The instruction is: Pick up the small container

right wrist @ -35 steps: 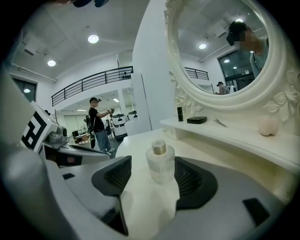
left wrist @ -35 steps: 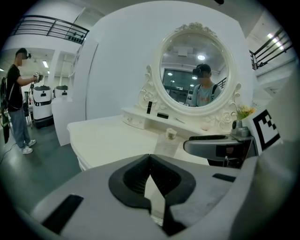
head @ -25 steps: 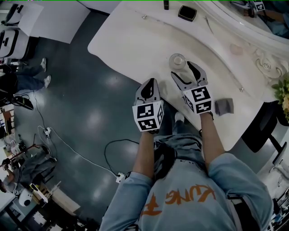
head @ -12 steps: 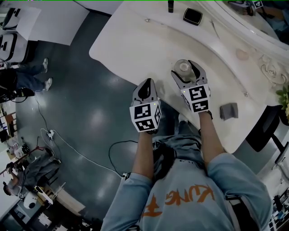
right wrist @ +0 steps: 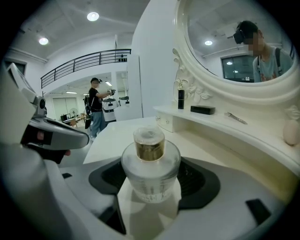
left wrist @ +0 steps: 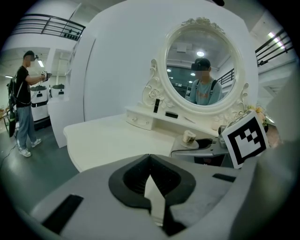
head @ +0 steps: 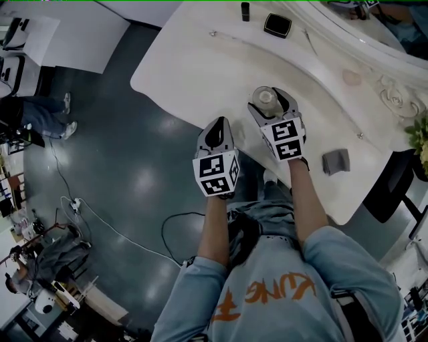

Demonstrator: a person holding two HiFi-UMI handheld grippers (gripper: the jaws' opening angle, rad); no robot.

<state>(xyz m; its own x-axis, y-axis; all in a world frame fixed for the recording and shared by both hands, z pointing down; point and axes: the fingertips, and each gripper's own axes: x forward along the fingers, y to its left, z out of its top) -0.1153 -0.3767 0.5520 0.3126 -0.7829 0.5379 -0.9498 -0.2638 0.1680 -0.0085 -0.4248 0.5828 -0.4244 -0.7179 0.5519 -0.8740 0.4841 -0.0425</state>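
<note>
Small container (head: 266,98) on white vanity table (head: 200,67), oval mirror (left wrist: 187,56), grey floor (head: 134,174)

Small container (head: 265,97) on the table (head: 194,60), pad (head: 335,161) to its right nearer the front edge, box (head: 277,23) behind it on the shelf (right wrist: 220,123), bottle (head: 245,11) behind, slightly left

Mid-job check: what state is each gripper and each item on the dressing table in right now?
small container: upright, capped, on the table.
right gripper: jaws opening around the small container, not clamped.
left gripper: shut, empty.
black case: closed, lying flat.
dark bottle: upright.
</note>
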